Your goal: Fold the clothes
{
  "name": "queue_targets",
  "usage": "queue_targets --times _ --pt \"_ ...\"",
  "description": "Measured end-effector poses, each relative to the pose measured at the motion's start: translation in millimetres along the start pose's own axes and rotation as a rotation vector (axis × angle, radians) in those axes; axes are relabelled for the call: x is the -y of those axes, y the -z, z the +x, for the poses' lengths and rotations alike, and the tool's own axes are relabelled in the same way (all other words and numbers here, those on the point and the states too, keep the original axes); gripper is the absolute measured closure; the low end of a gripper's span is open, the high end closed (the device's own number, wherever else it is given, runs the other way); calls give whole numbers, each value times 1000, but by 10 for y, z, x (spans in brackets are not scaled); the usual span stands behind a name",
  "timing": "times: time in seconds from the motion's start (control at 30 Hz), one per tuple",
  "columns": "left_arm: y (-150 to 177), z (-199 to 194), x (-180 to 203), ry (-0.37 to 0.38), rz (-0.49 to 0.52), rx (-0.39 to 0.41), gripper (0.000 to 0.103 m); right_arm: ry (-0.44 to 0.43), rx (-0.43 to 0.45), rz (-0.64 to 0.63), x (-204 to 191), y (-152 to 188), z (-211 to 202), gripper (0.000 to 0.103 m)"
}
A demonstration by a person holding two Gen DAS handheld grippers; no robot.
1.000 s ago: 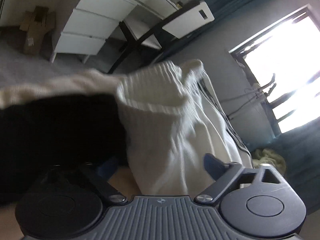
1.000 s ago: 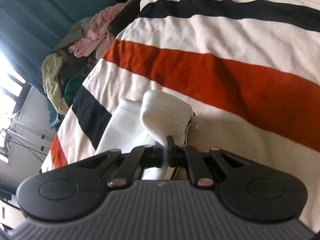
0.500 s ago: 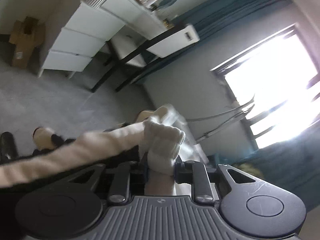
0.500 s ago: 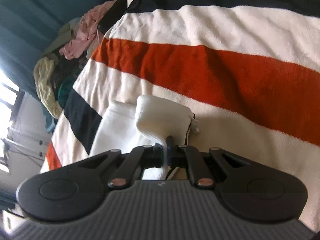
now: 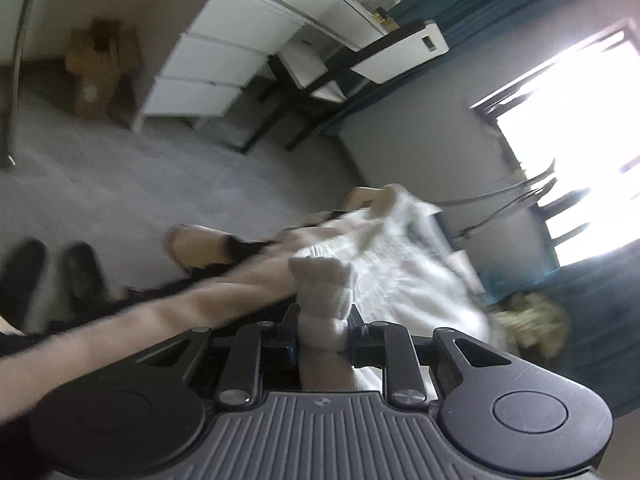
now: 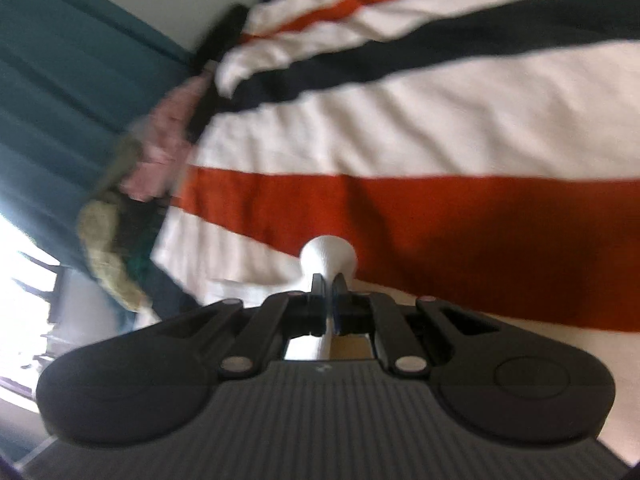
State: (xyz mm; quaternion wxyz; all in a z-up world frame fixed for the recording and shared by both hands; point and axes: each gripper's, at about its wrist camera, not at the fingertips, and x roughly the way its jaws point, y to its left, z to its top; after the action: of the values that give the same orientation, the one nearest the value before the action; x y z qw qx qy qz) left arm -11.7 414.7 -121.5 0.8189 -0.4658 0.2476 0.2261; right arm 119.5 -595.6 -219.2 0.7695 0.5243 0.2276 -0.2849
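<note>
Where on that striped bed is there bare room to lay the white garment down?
The striped bedspread lies bare ahead of the right claw, across its wide red, cream and dark bands. It gets crowded toward the left edge, where a pile of clothes sits against the teal curtain. Both claws are clamped on the white garment.

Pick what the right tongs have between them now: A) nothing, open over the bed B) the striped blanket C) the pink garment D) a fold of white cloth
D: the right tongs are shut on a bunched fold of white cloth, above the striped blanket.
</note>
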Motion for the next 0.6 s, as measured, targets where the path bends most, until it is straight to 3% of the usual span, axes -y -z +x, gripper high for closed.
queue_targets --times 0.07,0.2,0.37,0.47,0.53,0.6 --pt "80 51 -39 -31 45 9 79 46 -23 35 108 -2 23 97" --pt "158 47 42 -68 121 26 78 39 -45 157 274 18 38 97" --pt "260 -92 358 -117 327 58 66 38 -69 179 307 35 40 93" --pt "386 -254 486 -141 449 94 63 86 -41 114 238 1 15 73" --pt "485 -403 561 -132 502 128 56 114 28 58 187 -41 -37 43" --pt "590 -530 682 -112 556 152 45 121 86 14 156 -83 -75 29"
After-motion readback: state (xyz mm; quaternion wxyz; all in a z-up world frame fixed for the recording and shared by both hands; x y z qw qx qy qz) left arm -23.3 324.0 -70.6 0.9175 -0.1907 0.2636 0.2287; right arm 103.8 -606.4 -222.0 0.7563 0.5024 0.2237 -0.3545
